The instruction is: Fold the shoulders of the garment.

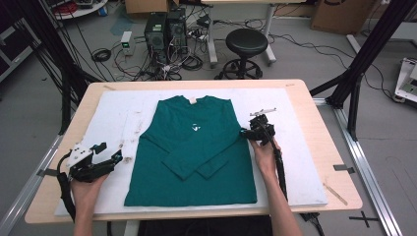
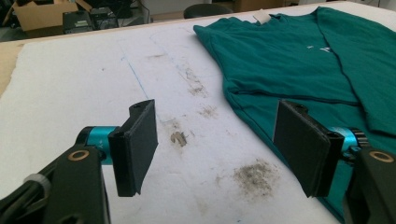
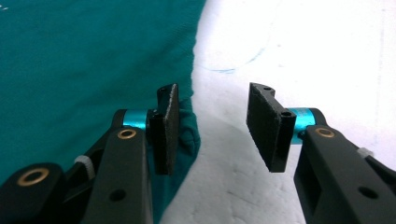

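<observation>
A dark green long-sleeved shirt (image 1: 192,152) lies flat on the white foam board (image 1: 300,162), front up, with both sleeves folded in across its body. My left gripper (image 1: 109,151) hovers open over bare board to the left of the shirt, nothing between its pads (image 2: 140,144). In the left gripper view the shirt (image 2: 289,56) spreads out at the upper right. My right gripper (image 1: 248,132) is open at the shirt's right edge, around mid-height. In the right gripper view its left pad (image 3: 167,126) is over the slightly rumpled shirt edge (image 3: 189,135) and the other pad is over white board.
The board rests on a wooden table (image 1: 334,147) and carries dirty smudges (image 2: 254,175) near my left gripper. Beyond the far table edge stand a black stool (image 1: 246,44), computer cases (image 1: 164,29) and loose cables on the floor. Black frame posts (image 1: 364,54) rise at the right.
</observation>
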Demonstrator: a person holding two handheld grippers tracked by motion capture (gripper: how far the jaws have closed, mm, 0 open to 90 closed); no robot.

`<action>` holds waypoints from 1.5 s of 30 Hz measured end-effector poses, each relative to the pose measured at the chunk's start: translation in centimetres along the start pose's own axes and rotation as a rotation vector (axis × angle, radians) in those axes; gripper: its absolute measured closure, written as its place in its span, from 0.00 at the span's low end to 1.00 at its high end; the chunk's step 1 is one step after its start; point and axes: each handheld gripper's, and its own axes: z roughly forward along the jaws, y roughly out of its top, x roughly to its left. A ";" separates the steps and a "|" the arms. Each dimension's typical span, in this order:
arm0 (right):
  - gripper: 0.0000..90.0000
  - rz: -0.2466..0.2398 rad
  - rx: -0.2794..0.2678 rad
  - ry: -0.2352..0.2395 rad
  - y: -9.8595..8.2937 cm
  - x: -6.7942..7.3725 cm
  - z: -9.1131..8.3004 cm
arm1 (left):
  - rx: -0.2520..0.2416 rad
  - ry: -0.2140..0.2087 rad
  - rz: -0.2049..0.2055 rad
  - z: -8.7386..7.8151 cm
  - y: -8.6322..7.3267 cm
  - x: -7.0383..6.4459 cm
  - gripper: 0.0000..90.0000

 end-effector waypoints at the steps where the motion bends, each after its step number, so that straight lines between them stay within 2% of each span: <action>1: 0.62 0.000 0.000 0.000 0.0 0.0 0.0 | 0.000 0.000 0.000 0.0 0.0 0.0 0.34; 2: 0.62 0.008 0.003 -0.020 0.0 -0.2 -0.1 | 0.000 -0.001 -0.001 0.0 0.0 0.0 0.34; 5: 0.62 0.016 0.002 -0.025 -0.1 -0.3 -0.1 | -0.002 -0.001 -0.003 0.0 0.0 0.0 0.34; 6: 0.64 0.020 0.003 -0.054 -0.1 -0.5 0.0 | -0.001 -0.001 -0.002 0.0 0.0 0.0 0.34; 7: 0.64 0.020 0.003 -0.054 -0.1 -0.5 0.0 | -0.001 -0.001 -0.002 0.0 0.0 0.0 0.34; 8: 0.69 0.024 0.015 -0.098 -0.2 -0.7 0.1 | -0.001 -0.001 -0.001 0.0 0.0 0.0 0.34; 9: 0.69 0.024 0.015 -0.098 -0.2 -0.7 0.1 | -0.001 -0.001 -0.001 0.0 0.0 0.0 0.34; 11: 0.67 0.043 0.018 -0.090 -0.3 -1.0 0.1 | 0.001 -0.002 -0.003 0.0 0.0 0.0 0.34; 12: 0.58 0.053 0.001 -0.068 -0.3 -1.0 -0.2 | 0.003 -0.003 -0.006 0.0 0.0 0.1 0.34; 13: 0.58 0.053 0.001 -0.068 -0.3 -1.0 -0.2 | 0.003 -0.003 -0.006 0.0 0.0 0.1 0.34; 14: 0.53 0.069 -0.032 -0.041 -0.3 -1.0 -1.0 | 0.004 -0.002 -0.003 0.0 0.0 0.0 0.34; 15: 0.53 0.069 -0.032 -0.041 -0.3 -1.0 -1.0 | 0.004 -0.002 -0.003 0.0 0.0 0.0 0.34; 16: 0.44 0.076 -0.079 -0.020 -0.2 -1.1 -1.9 | 0.004 -0.001 -0.001 0.0 0.0 0.0 0.34; 18: 0.41 0.076 -0.100 -0.017 -0.2 -1.0 -2.5 | 0.004 -0.002 0.001 0.0 0.0 0.0 0.34; 20: 0.34 0.054 -0.151 0.015 -0.5 -0.7 -4.3 | 0.001 -0.004 0.001 0.0 0.0 0.0 0.34; 22: 0.32 0.042 -0.187 0.050 -1.1 -0.6 -5.5 | -0.002 -0.009 -0.002 0.0 0.0 0.1 0.34; 25: 0.30 0.030 -0.207 0.072 -1.8 -0.6 -6.4 | -0.007 -0.013 0.001 -0.1 0.0 0.0 0.34; 26: 0.29 0.015 -0.233 0.109 -2.9 -0.8 -7.4 | -0.009 -0.012 0.004 -0.1 0.0 0.0 0.34; 29: 0.28 -0.002 -0.276 0.150 -4.6 -1.0 -8.4 | -0.018 -0.012 0.005 -0.2 0.0 0.0 0.34; 30: 0.28 -0.002 -0.276 0.150 -4.6 -1.0 -8.4 | -0.021 -0.012 0.005 -0.2 0.0 0.0 0.34; 31: 0.27 -0.019 -0.305 0.166 -5.7 -1.3 -8.9 | -0.026 -0.013 0.007 -0.3 -0.1 0.0 0.34; 36: 0.25 -0.028 -0.388 0.162 -8.4 -1.6 -9.9 | -0.028 -0.013 0.008 -0.3 -0.1 -0.1 0.34; 39: 0.25 -0.042 -0.416 0.151 -9.8 -1.5 -10.2 | -0.030 -0.018 0.004 -0.4 -0.1 -0.1 0.34; 41: 0.25 -0.049 -0.429 0.145 -10.4 -1.4 -10.5 | -0.029 -0.040 -0.021 -0.4 0.0 0.0 0.34; 42: 0.25 -0.049 -0.429 0.145 -10.4 -1.4 -10.5 | -0.029 -0.040 -0.021 -0.4 0.0 0.0 0.34; 43: 0.25 -0.054 -0.439 0.142 -10.6 -1.3 -10.6 | -0.026 -0.059 -0.036 -0.5 0.0 0.0 0.34; 45: 0.25 -0.073 -0.438 0.129 -10.8 -1.2 -10.8 | -0.034 -0.074 -0.037 -0.9 0.6 -0.2 0.34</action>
